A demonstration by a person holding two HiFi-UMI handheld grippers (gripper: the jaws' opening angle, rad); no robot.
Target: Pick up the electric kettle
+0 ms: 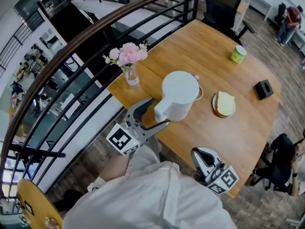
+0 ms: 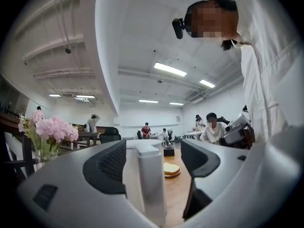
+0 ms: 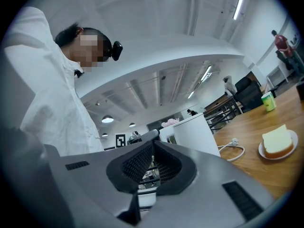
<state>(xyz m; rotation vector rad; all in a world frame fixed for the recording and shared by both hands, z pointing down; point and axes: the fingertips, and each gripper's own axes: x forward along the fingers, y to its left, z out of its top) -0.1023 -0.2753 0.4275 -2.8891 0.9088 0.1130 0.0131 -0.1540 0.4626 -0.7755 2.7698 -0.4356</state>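
A white electric kettle [image 1: 180, 93] stands near the table's left edge, its handle [image 1: 161, 112] pointing toward me. My left gripper [image 1: 156, 113] is open, one jaw on each side of that handle. In the left gripper view the handle [image 2: 148, 184] stands upright between the pads [image 2: 112, 167], with a clear gap on its right side. My right gripper [image 1: 204, 157] hangs by the table's near edge, well short of the kettle. Its pads [image 3: 137, 164] meet with nothing between them, and the kettle [image 3: 195, 131] shows beyond them.
A glass vase of pink flowers [image 1: 129, 63] stands just left of the kettle by the railing [image 1: 90, 37]. A white cord [image 1: 199, 92] curls at the kettle's right. A plate with bread [image 1: 224, 104], a black box [image 1: 263, 88] and a green cup [image 1: 238, 54] sit further right.
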